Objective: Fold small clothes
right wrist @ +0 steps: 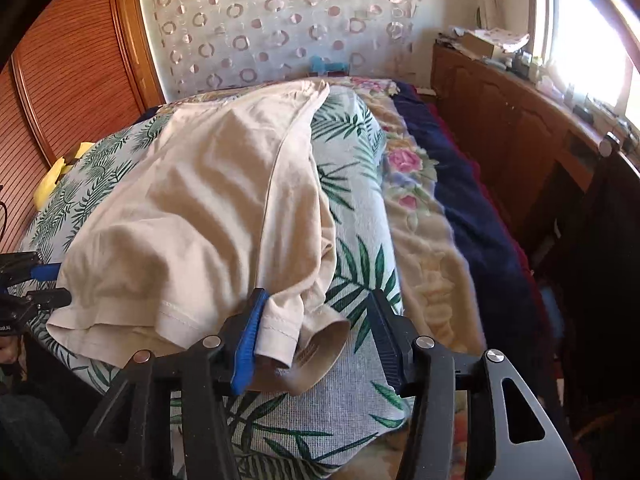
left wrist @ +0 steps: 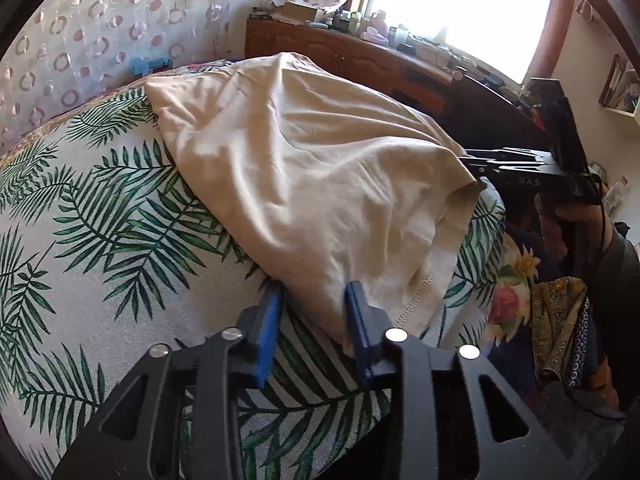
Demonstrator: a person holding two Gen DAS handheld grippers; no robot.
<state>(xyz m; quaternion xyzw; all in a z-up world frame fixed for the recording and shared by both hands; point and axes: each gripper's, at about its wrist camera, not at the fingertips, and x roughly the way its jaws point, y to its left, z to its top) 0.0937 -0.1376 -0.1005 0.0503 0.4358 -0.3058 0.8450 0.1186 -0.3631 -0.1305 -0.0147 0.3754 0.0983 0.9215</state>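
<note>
A cream T-shirt (left wrist: 304, 168) lies rumpled on a palm-leaf cloth (left wrist: 100, 240) on the bed. My left gripper (left wrist: 316, 296) is open, its blue pads on either side of the shirt's near hem corner. It also shows at the left edge of the right wrist view (right wrist: 44, 284). In the right wrist view the shirt (right wrist: 200, 208) lies with a sleeve (right wrist: 316, 340) toward me. My right gripper (right wrist: 320, 308) is open around that sleeve, the left pad touching the fabric. It also shows in the left wrist view (left wrist: 480, 164) at the shirt's right edge.
A floral blanket (right wrist: 412, 200) and a dark blue cover (right wrist: 472, 208) lie to the right of the palm-leaf cloth. A cluttered wooden dresser (right wrist: 516, 120) stands under the window. A wooden wardrobe (right wrist: 72, 72) stands at left. Patterned clothes (left wrist: 560, 328) are piled beside the bed.
</note>
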